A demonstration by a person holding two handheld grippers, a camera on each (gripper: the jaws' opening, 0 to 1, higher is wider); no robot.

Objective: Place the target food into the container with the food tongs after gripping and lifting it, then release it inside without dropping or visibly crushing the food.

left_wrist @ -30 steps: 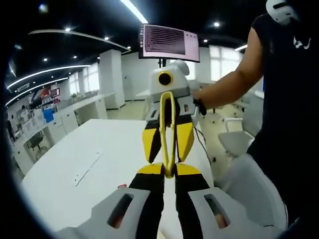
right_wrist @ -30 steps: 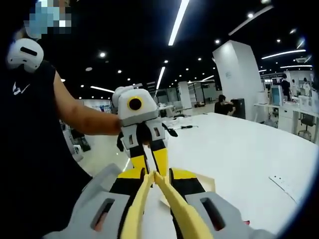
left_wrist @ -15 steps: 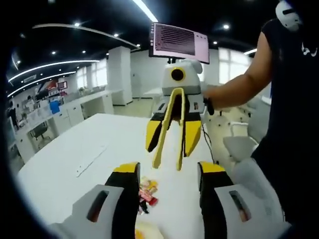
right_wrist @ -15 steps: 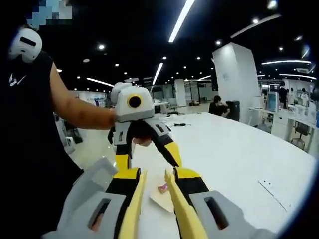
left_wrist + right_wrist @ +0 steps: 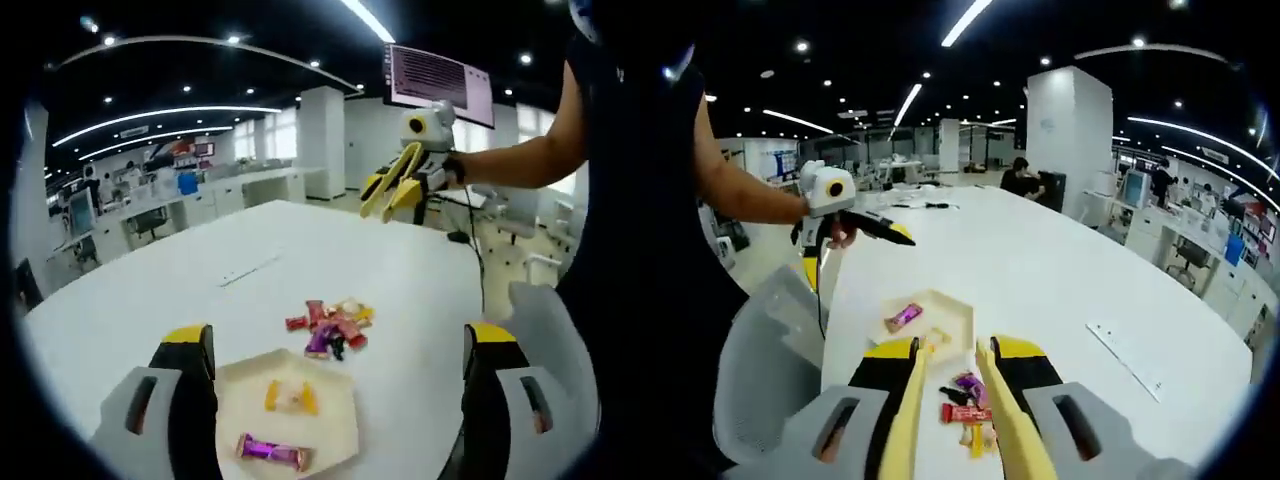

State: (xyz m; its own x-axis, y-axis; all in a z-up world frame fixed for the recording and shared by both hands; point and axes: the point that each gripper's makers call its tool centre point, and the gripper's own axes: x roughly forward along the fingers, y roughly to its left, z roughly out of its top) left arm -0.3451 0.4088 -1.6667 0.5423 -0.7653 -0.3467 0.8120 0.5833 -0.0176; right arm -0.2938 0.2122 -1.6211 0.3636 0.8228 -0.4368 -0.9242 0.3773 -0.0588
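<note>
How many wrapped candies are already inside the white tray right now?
2. A purple-wrapped candy lies near one edge of the white tray, and a yellow-wrapped candy sits nearer its middle. The jaws may hide more.

table [image 5: 150, 300]: smooth, matt white | tray [image 5: 335, 420] on table: pale, matt, paper-like | sweets [image 5: 330, 325] beside tray: glossy foil-like wrappers | tongs [image 5: 1000, 410]: smooth yellow plastic | chair [image 5: 765, 370] by table: matt grey

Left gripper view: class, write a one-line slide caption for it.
Open left hand-held gripper above a hexagonal tray holding wrapped sweets, more sweets piled beyond it on the white table.
</note>
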